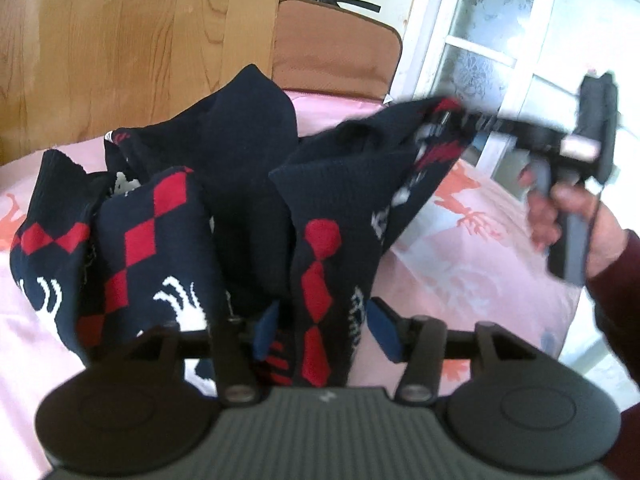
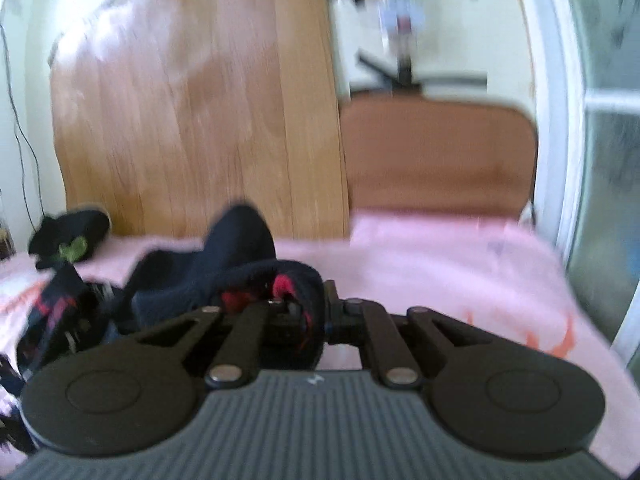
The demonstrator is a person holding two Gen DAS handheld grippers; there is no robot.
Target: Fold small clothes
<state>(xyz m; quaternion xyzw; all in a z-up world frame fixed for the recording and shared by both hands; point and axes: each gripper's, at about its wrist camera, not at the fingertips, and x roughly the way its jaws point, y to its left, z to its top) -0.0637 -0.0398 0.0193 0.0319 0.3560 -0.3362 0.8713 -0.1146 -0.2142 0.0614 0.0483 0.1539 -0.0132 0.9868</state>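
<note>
Navy socks with red diamonds and white figures lie bunched on a pink sheet point(image 1: 480, 264). One sock point(image 1: 340, 184) stretches from low centre up to the right. Its lower part runs between the blue pads point(image 1: 384, 332) of my left gripper point(image 1: 324, 328), which stand apart on either side of it without clearly pressing. My right gripper point(image 1: 472, 124), held by a hand point(image 1: 568, 216), is shut on the sock's upper end. In the right wrist view the right gripper point(image 2: 298, 312) is closed, with the sock's edge point(image 2: 280, 276) wrapped over its tips. A second sock point(image 1: 160, 240) lies to the left.
A dark bundle with a green patch point(image 2: 72, 240) lies far left on the bed. A wooden board point(image 1: 120, 40) and a brown cushion point(image 1: 336, 48) stand behind the bed. A glazed white door point(image 1: 520, 40) is on the right. A dark red sleeve point(image 1: 616, 300) covers the right arm.
</note>
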